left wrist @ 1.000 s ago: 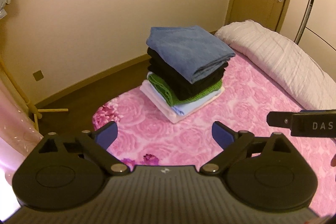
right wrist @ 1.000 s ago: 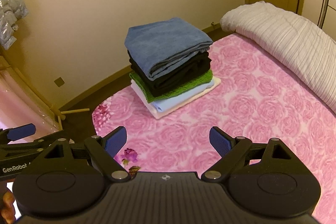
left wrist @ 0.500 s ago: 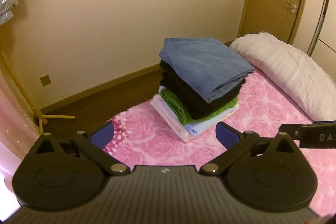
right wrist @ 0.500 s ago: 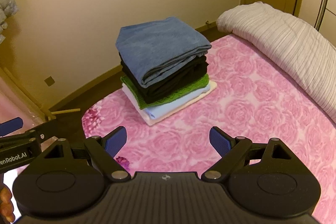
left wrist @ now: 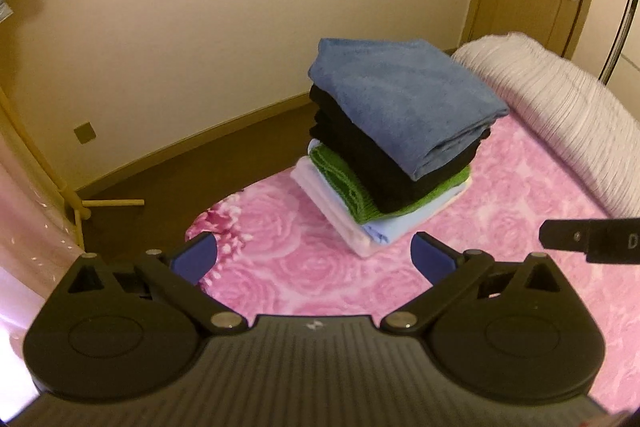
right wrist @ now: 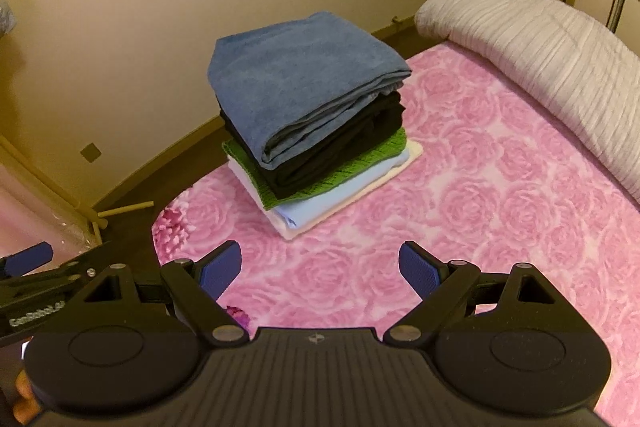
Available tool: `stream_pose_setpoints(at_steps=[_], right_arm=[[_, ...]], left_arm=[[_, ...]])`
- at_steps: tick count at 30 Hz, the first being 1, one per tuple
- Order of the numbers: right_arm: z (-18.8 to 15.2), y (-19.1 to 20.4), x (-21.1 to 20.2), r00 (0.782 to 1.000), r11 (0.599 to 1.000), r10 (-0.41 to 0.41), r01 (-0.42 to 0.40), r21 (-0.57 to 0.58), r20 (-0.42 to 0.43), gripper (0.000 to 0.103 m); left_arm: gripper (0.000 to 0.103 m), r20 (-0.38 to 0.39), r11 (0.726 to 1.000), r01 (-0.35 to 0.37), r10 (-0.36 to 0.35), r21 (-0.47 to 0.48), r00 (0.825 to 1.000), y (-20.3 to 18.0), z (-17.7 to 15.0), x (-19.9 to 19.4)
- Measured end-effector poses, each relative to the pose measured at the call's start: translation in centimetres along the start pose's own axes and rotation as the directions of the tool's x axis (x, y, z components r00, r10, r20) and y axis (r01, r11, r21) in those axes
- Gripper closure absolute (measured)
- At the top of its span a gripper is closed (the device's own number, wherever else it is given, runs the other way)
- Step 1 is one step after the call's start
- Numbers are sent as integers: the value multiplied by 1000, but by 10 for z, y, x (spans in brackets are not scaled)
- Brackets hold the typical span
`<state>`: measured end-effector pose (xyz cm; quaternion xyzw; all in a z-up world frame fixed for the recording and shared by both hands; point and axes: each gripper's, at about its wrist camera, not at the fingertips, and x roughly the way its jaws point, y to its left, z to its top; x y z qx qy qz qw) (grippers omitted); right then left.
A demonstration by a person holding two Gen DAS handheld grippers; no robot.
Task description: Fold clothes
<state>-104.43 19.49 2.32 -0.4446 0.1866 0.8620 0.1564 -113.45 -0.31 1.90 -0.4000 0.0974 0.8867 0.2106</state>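
**Both grippers empty, folded stack waiting at the bed's corner**

On the pink rose-patterned bed cover (right wrist: 500, 227), near its rounded corner, the folded stack (right wrist: 316, 131) is sitting square and tidy — a blue towel-like piece (right wrist: 296, 83) on top, black under it, then green knit, pale blue and a cream layer at the bottom. A white ribbed quilt (right wrist: 552, 47) is lying rolled along the far side of the bed, well apart from the pile.

The left gripper (left wrist: 314, 259) is standing with its jaws spread as wide as they go, nothing between the blue pads, only bed cover showing through the gap. The right gripper (right wrist: 320, 269) is hanging just as wide and just as empty, and both are pointing down towards the stack from the near side.

No loose garment is showing in either view, so the folding looks far along — possibly finished, though that is a judgement and more clothes could be lying out of frame.

The risks from here: the pile is tall and its layers are overhanging unevenly, so a wide jaw brushing the side could be shoving the upper pieces off or sliding the whole lot toward the bed's edge and onto the floor. The two grippers are also working close together — a clash is possible.
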Motion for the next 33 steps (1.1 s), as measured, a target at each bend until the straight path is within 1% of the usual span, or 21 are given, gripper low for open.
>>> stream_pose_setpoints(at_steps=[3,5,8,14,18,26,29,31,33], right_arm=[[3,-2,8,1000,1000,4,-4,1,-11,14],[3,-5,12,1000,1000,4,-4,9,-21,14],[3,-10,17,999,1000,4,-3,21,-33,14],[3,-19,20,999,999,2,-1,37,-40,14],[4,-24,20,999,999,4,-3,45,-39,14],[5,-21,15,999,999,24,-23,34,-27,14],[5,-18,12,999,999,32,-31,27,-22,14],[5,-18,10,999,999,35,-34,25,-18,14],[4,-17,8,999,999,37,-37,25,-14,14]], left_arm=[[1,-15,1000,-12,13,26,1000,-7,-2,10],[1,-24,999,2,-1,33,1000,-9,-3,16],[1,-4,999,5,-5,43,1000,-14,-6,20],[1,-15,999,29,-29,34,999,-20,-6,26],[1,-26,999,12,-10,42,1000,-23,-5,27],[1,-29,999,0,1,47,1000,-25,-5,27],[1,-11,998,-26,27,52,1000,-26,-6,22],[1,11,998,-32,32,60,999,-27,-6,18],[1,15,998,-28,27,60,1000,-26,-5,14]])
